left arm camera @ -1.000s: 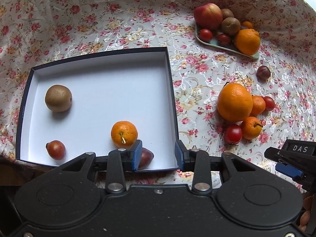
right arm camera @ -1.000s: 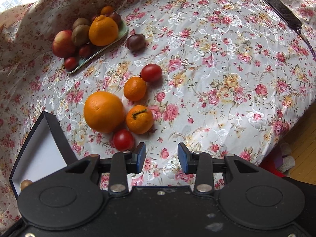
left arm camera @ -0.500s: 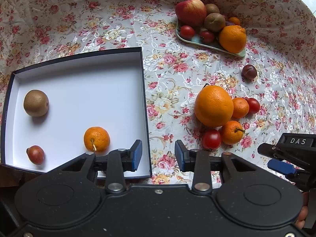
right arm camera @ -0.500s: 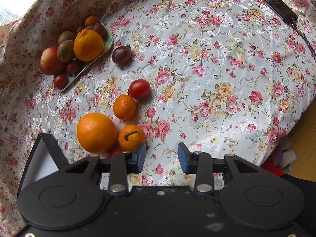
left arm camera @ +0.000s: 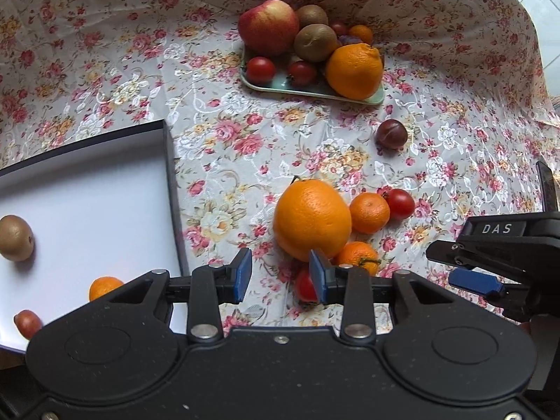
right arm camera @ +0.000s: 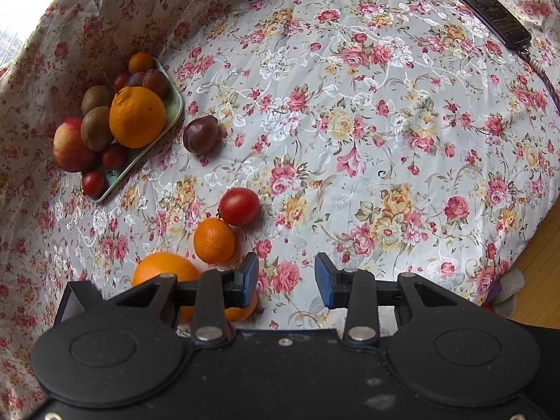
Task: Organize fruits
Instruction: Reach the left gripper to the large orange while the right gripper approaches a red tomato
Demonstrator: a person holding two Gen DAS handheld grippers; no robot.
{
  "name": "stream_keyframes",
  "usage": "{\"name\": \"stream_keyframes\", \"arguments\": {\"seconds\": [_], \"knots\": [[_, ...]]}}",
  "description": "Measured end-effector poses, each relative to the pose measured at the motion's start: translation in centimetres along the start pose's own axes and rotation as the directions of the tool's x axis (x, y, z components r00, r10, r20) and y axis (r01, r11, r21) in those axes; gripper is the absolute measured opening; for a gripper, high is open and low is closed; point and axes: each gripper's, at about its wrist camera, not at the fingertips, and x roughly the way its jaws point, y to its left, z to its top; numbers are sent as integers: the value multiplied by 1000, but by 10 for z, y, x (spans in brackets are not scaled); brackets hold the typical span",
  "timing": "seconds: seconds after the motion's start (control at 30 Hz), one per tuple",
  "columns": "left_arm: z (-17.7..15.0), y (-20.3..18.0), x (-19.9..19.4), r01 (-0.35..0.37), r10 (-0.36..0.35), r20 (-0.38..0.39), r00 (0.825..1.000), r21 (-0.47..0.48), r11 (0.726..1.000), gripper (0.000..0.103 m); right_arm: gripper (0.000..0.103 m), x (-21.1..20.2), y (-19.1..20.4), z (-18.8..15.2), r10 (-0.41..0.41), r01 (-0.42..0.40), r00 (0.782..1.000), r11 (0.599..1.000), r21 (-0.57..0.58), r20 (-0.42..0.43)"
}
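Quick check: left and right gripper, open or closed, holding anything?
Left gripper: open, holding nothing, above the loose fruit beside the large orange.
Right gripper: open, holding nothing, over the floral cloth.

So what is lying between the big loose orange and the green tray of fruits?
Only bare floral cloth: in the left wrist view nothing sits between the big orange and the green tray. The dark plum lies off to the side.

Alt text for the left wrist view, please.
The open, empty left tool hovers over loose fruit on a floral cloth: a large orange, mandarins, tomatoes. A white box at left holds a kiwi; a tray of fruit sits beyond.
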Motion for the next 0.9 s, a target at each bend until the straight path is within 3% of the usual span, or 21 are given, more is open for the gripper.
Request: {"name": "stream_keyframes", "arguments": {"seconds": [0.43, 0.5, 0.63, 0.9], "knots": [[25, -29, 27, 24, -21, -35, 999, 71, 997, 46, 39, 11, 9, 36, 5, -4, 1000, 1000, 22, -4], [27, -30, 29, 12, -10, -28, 1000, 69, 998, 54, 39, 13, 12, 39, 4, -4, 1000, 1000, 20, -6], [30, -29, 38, -27, 30, -40, 999, 69, 997, 56, 39, 19, 16, 45, 1, 0, 1000, 1000, 17, -22], [34, -23, 52, -6, 8, -79, 997, 26, 1000, 67, 39, 31, 23, 47, -13, 13, 999, 1000, -6, -43]]}}
